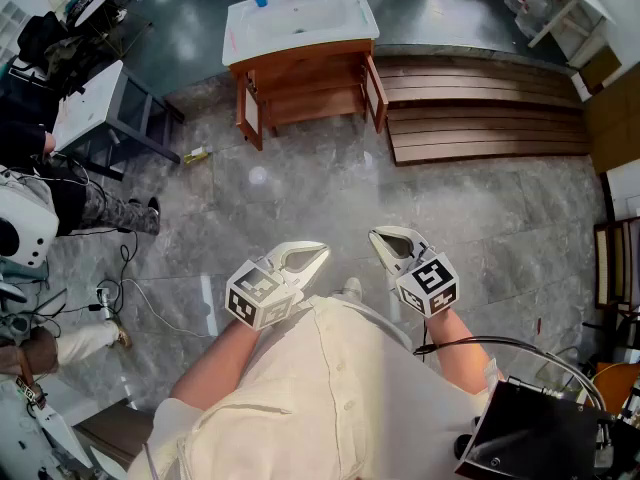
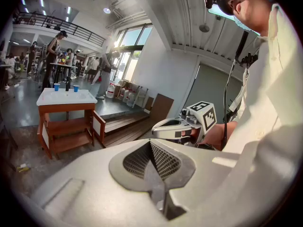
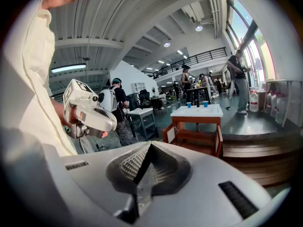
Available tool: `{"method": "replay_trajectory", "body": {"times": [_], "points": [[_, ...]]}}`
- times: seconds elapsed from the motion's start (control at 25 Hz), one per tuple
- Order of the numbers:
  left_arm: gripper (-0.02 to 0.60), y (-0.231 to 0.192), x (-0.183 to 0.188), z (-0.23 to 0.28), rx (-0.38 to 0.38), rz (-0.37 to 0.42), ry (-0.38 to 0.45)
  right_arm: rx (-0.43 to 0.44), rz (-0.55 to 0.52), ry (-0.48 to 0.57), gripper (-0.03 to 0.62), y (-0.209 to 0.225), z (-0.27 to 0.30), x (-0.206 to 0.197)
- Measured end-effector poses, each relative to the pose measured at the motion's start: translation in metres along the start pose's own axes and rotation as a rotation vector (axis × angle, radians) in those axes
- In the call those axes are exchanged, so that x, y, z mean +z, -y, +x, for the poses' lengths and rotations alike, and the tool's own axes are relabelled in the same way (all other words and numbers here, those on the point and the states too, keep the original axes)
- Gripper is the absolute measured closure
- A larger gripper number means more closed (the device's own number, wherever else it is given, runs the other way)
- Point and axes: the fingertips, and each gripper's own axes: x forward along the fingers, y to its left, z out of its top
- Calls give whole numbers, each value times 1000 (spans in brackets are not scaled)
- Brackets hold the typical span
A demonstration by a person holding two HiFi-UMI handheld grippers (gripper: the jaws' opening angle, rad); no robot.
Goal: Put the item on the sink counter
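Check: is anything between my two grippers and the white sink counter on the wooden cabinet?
Nothing visible: bare grey stone floor lies between the left gripper, the right gripper and the white sink counter. Both wooden cabinet doors hang open.

Our left gripper [image 2: 150, 143]: jaws together, ribbed pads meeting at a seam, nothing between them. Just beyond its tip we see the right gripper [image 2: 157, 126] from the side, with its marker cube [image 2: 204, 116] behind. Far left stands the sink counter [image 2: 47, 100] on a wooden cabinet [image 2: 66, 109], one door swung open. Two blue cups [image 2: 56, 86] flank a dark faucet [image 2: 67, 83]. A pale shirt [image 2: 277, 103] fills the right edge.
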Motion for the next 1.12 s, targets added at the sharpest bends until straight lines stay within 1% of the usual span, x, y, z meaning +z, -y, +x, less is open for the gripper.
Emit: {"method": "replay_trajectory", "body": {"times": [0.24,0.44,0.64,0.76,0.84,0.96,1.12], "points": [[577,-5,12,1,13,25,20,16,-22,2,591,3,9,4],[577,-4,5,-9,38,1,23,46,-50,1,591,-5,18,10],[577,-14,2,-15,53,-20,32,76,-52,-38,589,-7,28,2],[577,-26,0,-18,49,-41,43,68,-58,-43,588,-5,36,3],[577,-40,1,-16,39,-46,49,61,-54,-50,588,1,43,6],[577,-63,10,-10,-2,-37,57,53,-48,-68,588,10,61,12],[577,-105,29,-1,-70,-18,82,-5,-40,-90,588,32,91,29]]}}
